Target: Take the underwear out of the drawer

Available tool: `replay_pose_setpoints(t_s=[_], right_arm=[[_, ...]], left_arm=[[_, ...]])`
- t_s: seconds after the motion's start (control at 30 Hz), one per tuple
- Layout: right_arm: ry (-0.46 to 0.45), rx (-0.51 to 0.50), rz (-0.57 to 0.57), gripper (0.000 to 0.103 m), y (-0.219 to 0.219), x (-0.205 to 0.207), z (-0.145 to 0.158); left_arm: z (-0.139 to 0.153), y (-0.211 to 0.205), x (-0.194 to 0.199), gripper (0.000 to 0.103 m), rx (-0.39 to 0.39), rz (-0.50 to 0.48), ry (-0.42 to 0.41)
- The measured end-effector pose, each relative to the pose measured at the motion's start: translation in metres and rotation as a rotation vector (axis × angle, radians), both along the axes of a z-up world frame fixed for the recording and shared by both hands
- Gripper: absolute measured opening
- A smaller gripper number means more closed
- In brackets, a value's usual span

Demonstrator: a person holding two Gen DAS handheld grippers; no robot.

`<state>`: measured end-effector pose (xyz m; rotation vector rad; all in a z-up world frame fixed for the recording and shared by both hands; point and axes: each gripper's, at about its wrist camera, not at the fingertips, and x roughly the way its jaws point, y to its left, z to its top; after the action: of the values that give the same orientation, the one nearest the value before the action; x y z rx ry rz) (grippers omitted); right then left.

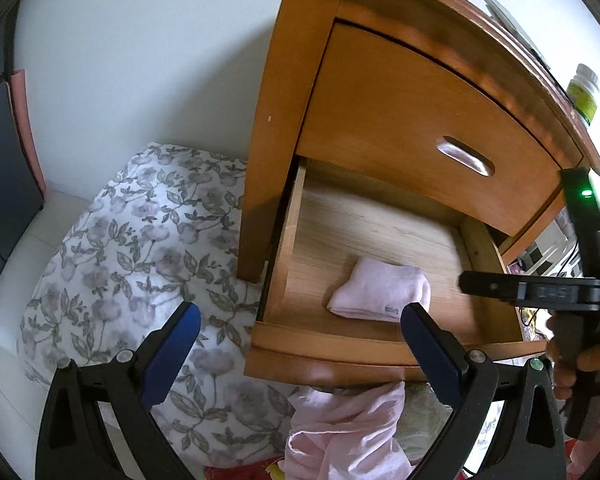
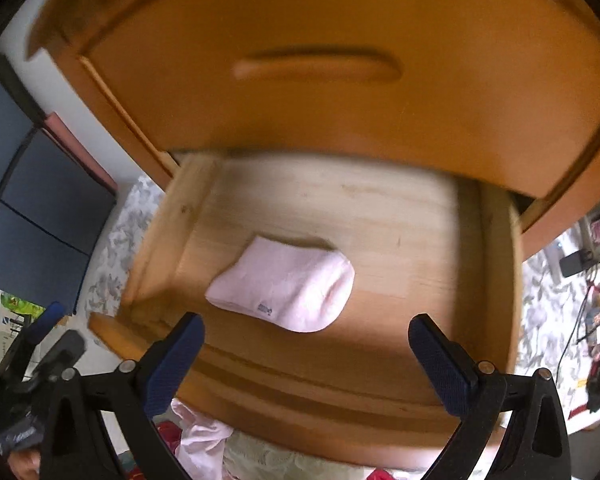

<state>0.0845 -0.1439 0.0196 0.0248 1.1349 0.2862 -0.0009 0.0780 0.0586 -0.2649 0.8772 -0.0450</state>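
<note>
In the right wrist view we see the folded pink underwear (image 2: 284,292) on the floor of the open drawer (image 2: 496,256), just above the middle of our spread, empty right gripper (image 2: 306,344), long axis running lower left to upper right, while our left gripper (image 1: 300,332), also spread and empty, hangs lower left of it.

Folded pink underwear (image 1: 380,290) lies in the open drawer (image 1: 380,236), untouched.

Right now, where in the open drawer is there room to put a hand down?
Bare wood lies right of the folded pink cloth, toward the pale wooden drawer's right wall, and behind it. The front-left is tighter.
</note>
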Motion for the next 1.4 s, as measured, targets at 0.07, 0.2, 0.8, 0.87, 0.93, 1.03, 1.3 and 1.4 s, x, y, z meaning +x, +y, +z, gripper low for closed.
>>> replay_pose_setpoints(t_s=[0.07,0.2,0.8,0.87,0.93,1.03,1.3,1.4], right_arm=[[0.042,-0.009,-0.007,0.102,0.004,0.008,-0.01],[0.128,-0.01,-0.028,0.099,0.01,0.027,-0.031],[0.299,-0.036,-0.107,0.074,0.023,0.068,-0.082],[0.301,-0.029,-0.111,0.069,0.024,0.07,-0.083],[0.3,-0.024,-0.117,0.065,0.024,0.071,-0.084],[0.302,-0.02,-0.128,0.061,0.024,0.071,-0.088],[0.278,0.006,-0.133,0.044,0.023,0.069,-0.085],[0.265,0.009,-0.129,0.039,0.023,0.066,-0.085]], left_arm=[[-0.001,0.001,0.002,0.1,-0.004,-0.001,0.005],[-0.004,0.001,0.003,0.1,-0.011,-0.013,0.01],[-0.009,0.006,0.006,0.1,-0.032,-0.026,0.019],[-0.01,0.006,0.006,0.1,-0.032,-0.027,0.021],[-0.01,0.006,0.007,0.1,-0.034,-0.028,0.024],[-0.011,0.006,0.007,0.1,-0.034,-0.03,0.026],[-0.012,0.007,0.005,0.1,-0.037,-0.031,0.029],[-0.012,0.007,0.004,0.1,-0.038,-0.031,0.029]])
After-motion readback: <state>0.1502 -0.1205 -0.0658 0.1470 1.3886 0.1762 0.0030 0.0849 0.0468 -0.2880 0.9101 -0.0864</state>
